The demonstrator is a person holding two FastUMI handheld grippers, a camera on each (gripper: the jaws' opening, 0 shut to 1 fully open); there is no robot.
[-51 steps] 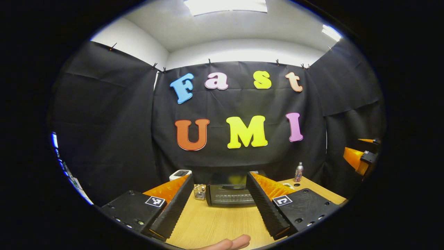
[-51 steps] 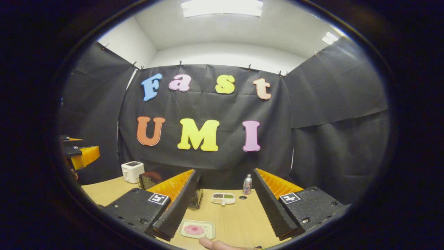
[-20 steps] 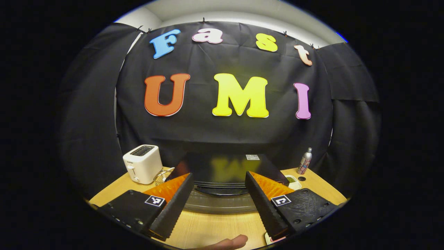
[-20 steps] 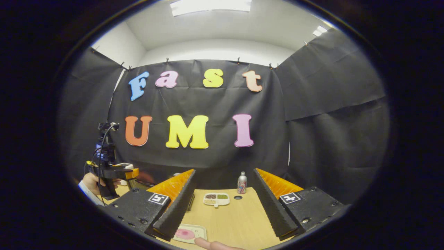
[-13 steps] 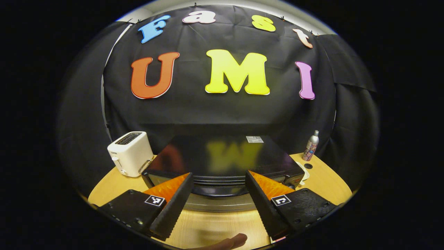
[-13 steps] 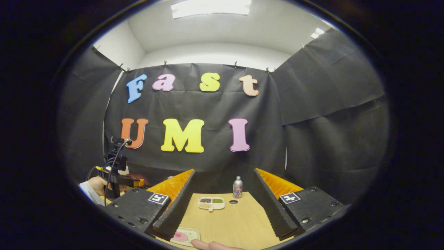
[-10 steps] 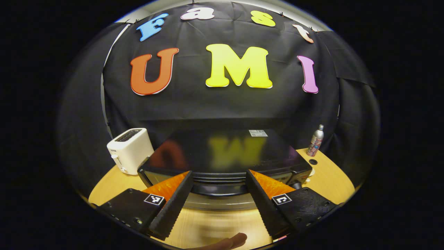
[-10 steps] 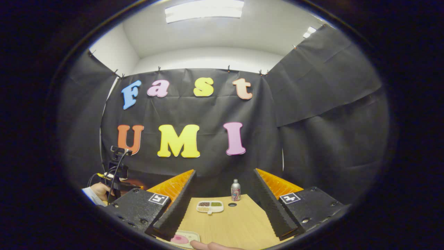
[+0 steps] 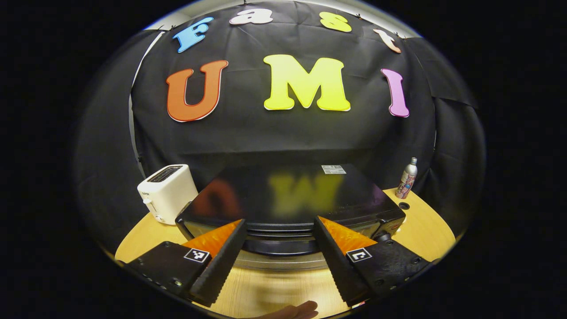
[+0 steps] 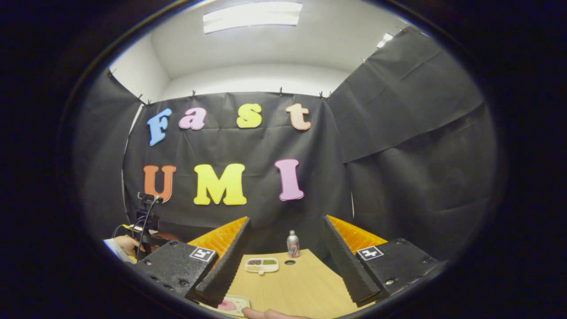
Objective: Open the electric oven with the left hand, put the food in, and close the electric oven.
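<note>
Left gripper (image 9: pixel 277 241) sits low in the left gripper view with its fingers spread wide, nothing between them but the oven (image 9: pixel 290 204), which takes up the lower middle of the frame just past the tips. I can't tell whether the tips touch its handle (image 9: pixel 279 246); the door front is mostly hidden below the glossy black top. My right gripper (image 10: pixel 283 248) is likewise spread and holding nothing, above the table (image 10: pixel 305 283). At the bottom edge of the right gripper view, a tray (image 10: pixel 230 305) with pink food is cut off behind the left finger, and a fingertip (image 10: pixel 261 314) pokes in beside it. At far left I see a hand (image 10: pixel 126 244) on the other gripper, small and dim. A toaster (image 9: pixel 167 192) stands left of the oven, a bottle (image 9: pixel 407 178) right of it. A small dish (image 10: pixel 262 265) lies near the bottle on the wooden table, with black cloth walls behind.
</note>
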